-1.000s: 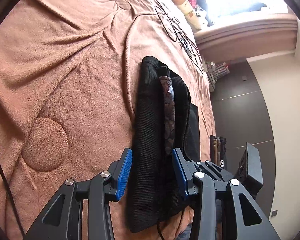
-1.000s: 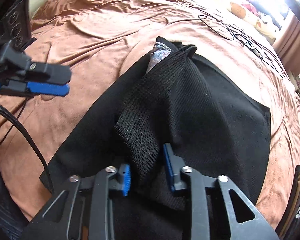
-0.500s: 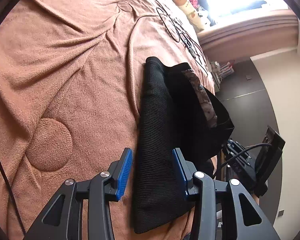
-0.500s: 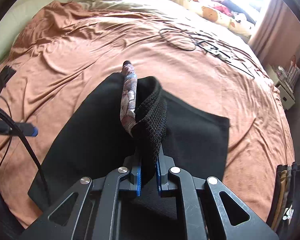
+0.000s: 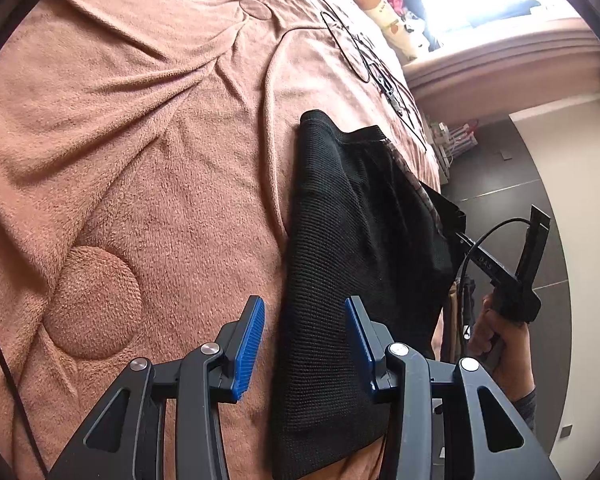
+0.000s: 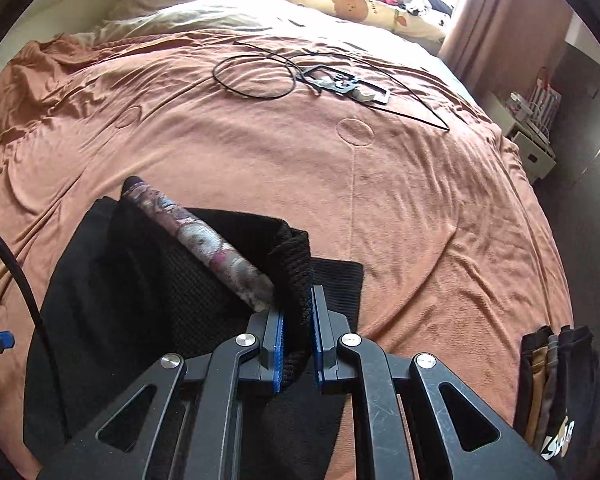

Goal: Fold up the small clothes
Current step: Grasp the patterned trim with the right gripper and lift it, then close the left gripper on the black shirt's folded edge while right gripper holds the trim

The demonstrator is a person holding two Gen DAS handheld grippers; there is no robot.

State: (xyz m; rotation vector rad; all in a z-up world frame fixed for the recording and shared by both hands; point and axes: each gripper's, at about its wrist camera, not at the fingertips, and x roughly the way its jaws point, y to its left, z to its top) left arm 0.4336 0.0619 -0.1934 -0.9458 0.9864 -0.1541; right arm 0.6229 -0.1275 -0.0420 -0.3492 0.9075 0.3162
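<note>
A black mesh garment (image 5: 340,264) lies on the brown blanket, one edge flat and the other side lifted. My left gripper (image 5: 305,344) hovers open over its near flat edge, blue pads on either side of the fabric edge, holding nothing. My right gripper (image 6: 297,344) is shut on a bunched black edge of the garment (image 6: 292,264), raising it off the bed. A patterned purple-grey band (image 6: 204,240) of the garment runs diagonally up from the jaws. In the left wrist view the right gripper (image 5: 466,240) and the hand (image 5: 500,340) holding it show at the right.
The brown blanket (image 6: 380,184) covers the bed. Black cables and a flat frame-like item (image 6: 340,84) lie at the far side. Plush toys and pillows (image 6: 360,4) sit by the window. A stack of folded clothes (image 6: 556,384) rests at the right edge. A black cable (image 6: 16,272) crosses the left.
My right gripper shut on the garment's edge, then lifted it and carried it to the right, unfolding the flap. The left gripper stayed open over the near edge.
</note>
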